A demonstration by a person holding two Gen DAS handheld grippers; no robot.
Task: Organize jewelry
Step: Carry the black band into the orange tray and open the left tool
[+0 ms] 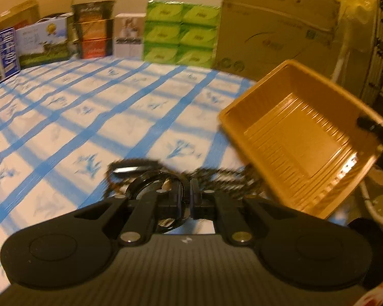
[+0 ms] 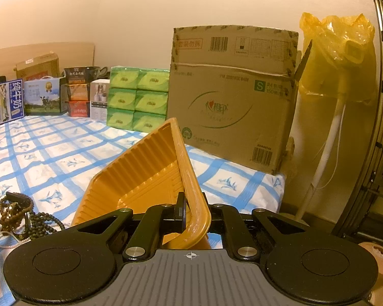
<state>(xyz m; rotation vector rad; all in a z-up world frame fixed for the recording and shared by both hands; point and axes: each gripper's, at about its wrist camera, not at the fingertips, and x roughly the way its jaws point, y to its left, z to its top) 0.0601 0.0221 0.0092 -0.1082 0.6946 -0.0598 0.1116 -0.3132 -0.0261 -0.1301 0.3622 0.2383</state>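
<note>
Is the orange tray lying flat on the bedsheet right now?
No, the orange tray is tilted up on edge, its rim pinched by the right gripper.

Cream wall (image 2: 166,5), warm dim light; blue-checked tablecloth (image 2: 51,153); cardboard box (image 2: 232,97), green tissue packs (image 2: 138,99), yellow-bagged fan (image 2: 337,58) behind.

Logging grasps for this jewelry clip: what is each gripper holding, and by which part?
Right gripper pinches the yellow tray by its rim. Left gripper pinches a dark ring-shaped bangle by its edge.
</note>
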